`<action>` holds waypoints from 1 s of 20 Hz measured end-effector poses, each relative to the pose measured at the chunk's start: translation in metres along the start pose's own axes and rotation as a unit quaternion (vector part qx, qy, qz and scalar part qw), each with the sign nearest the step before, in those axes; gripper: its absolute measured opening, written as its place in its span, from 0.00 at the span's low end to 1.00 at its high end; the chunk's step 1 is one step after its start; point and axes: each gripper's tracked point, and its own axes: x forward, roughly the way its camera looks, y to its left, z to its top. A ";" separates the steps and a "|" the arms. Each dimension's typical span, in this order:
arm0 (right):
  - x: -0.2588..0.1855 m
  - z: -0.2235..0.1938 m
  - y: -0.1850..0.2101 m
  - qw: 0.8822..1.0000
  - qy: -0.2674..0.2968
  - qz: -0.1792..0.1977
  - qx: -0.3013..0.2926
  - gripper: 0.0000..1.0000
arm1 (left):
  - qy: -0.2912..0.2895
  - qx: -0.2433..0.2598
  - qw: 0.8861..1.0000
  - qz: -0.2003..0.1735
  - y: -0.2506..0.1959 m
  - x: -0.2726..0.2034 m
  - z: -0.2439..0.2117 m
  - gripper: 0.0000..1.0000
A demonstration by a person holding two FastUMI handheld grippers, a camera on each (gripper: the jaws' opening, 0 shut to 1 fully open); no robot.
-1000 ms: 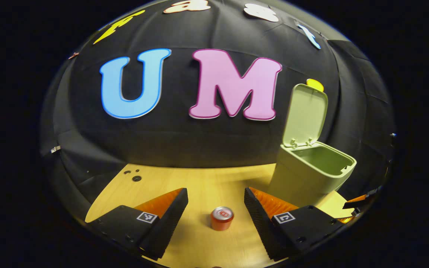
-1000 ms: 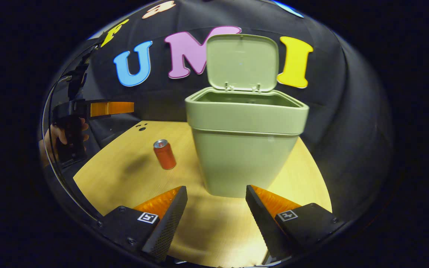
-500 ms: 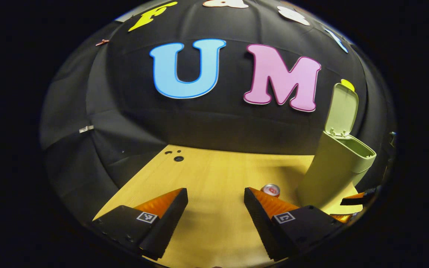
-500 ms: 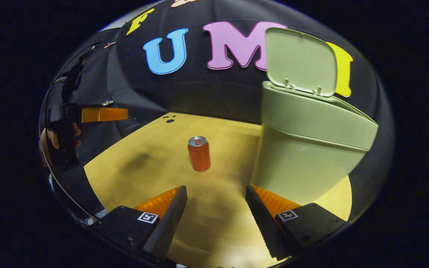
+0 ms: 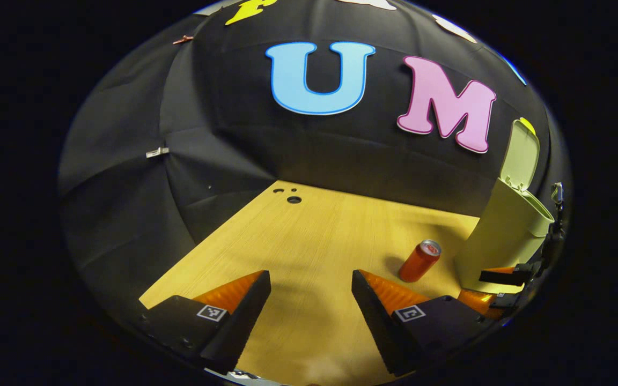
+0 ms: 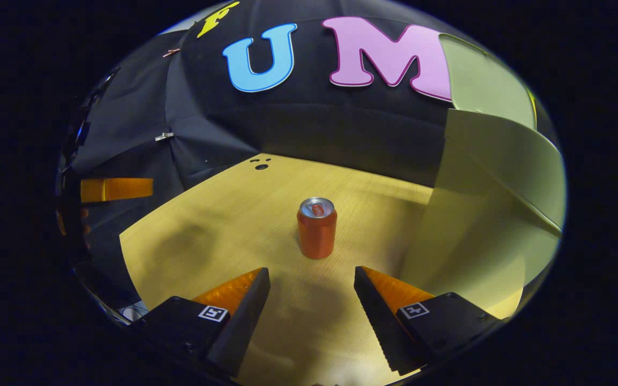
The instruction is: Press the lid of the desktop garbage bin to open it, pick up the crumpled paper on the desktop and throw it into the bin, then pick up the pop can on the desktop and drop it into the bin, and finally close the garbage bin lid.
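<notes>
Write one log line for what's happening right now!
right claw: open, empty, lined up on pop can | left claw: open, empty | pop can: upright on desk | bin: lid up

We see bare tabletop left of the pop can and between it and our right gripper, whose 2 fingers stand apart, so the way in is free. Just right of the can the garbage bin walls that side, its lid raised.
</notes>
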 end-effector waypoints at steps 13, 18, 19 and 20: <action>0.101 0.010 -0.009 1.000 0.016 -0.020 0.016 0.99 | 0.038 -0.058 0.997 0.024 0.039 0.032 -0.035 0.96; 0.130 0.011 -0.014 0.999 0.022 -0.028 0.020 0.99 | 0.047 -0.069 0.996 0.029 0.047 0.045 -0.042 0.96; 0.135 0.011 -0.015 0.999 0.023 -0.028 0.018 0.99 | 0.051 -0.070 0.996 0.030 0.049 0.048 -0.045 0.96; 0.139 0.011 -0.015 0.999 0.024 -0.029 0.015 0.99 | 0.055 -0.071 0.996 0.031 0.050 0.049 -0.048 0.96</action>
